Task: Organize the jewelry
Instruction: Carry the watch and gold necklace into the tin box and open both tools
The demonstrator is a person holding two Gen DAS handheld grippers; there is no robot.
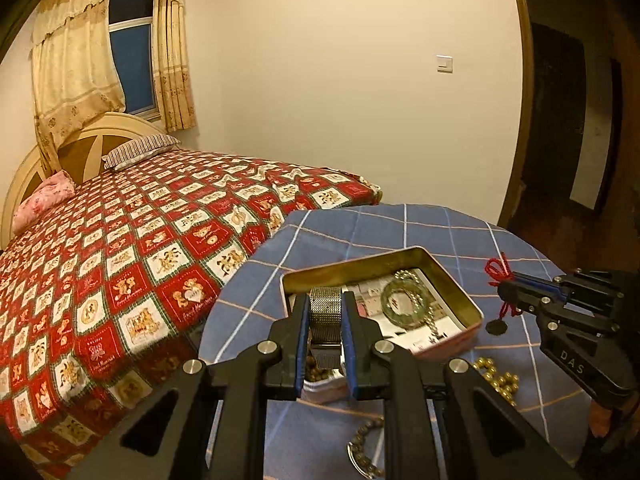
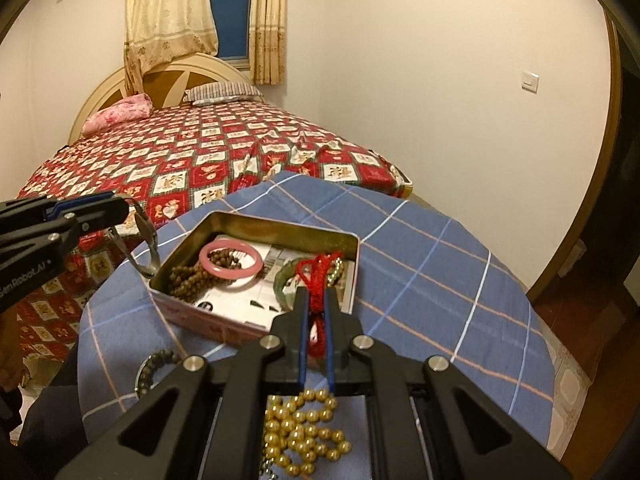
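A mesh watch band (image 1: 326, 312) is gripped in the left gripper's (image 1: 326, 320) jaws above the tin (image 1: 452, 276). A red cord (image 2: 317, 280) is clamped by the right gripper (image 2: 316, 304). Gold beads (image 2: 304, 432) are left on the surface (image 2: 440, 280).

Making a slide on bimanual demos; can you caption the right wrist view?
Right gripper holds a red cord above the tin; left gripper dangles a mesh band.

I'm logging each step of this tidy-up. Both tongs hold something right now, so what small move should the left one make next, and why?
Probably lower and release: the left tongs grip the metal mesh band, which hangs at the near left edge of the open tin, not yet inside.
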